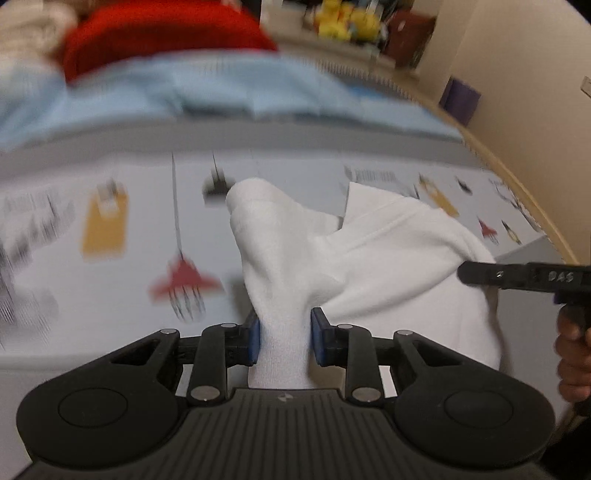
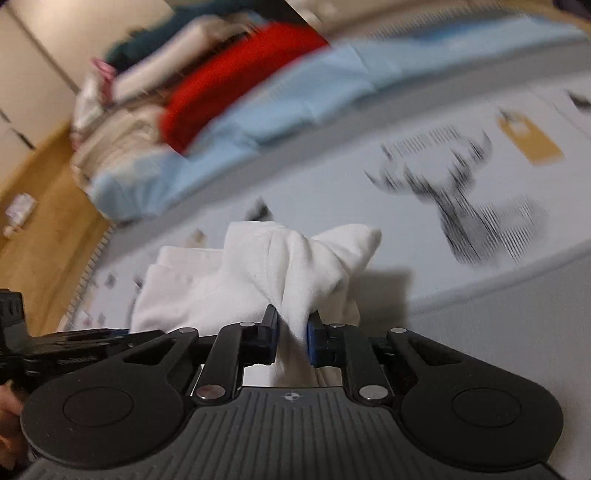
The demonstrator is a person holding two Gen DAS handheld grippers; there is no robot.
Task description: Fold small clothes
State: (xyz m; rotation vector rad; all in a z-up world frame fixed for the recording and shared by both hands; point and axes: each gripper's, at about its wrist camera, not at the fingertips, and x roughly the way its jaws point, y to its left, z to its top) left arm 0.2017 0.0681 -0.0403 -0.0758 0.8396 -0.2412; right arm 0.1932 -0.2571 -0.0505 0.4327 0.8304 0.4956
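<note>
A small white garment [image 1: 332,258] hangs bunched above a pale mat printed with tools. My left gripper [image 1: 285,338] is shut on one end of it, cloth pinched between the blue pads. In the right wrist view the same white garment [image 2: 258,280] is pinched by my right gripper [image 2: 291,332], which is shut on it. The right gripper's finger [image 1: 517,277] shows at the right edge of the left wrist view, touching the cloth. The left gripper [image 2: 74,339] shows at the left edge of the right wrist view. Both views are motion-blurred.
A light blue cloth [image 1: 221,92] lies across the far side of the mat [image 1: 110,258]. A red garment [image 1: 159,37] and other piled clothes [image 2: 155,66] sit behind it. Wooden floor [image 2: 44,206] lies beyond the mat's edge. Yellow toys [image 1: 347,18] stand on a shelf.
</note>
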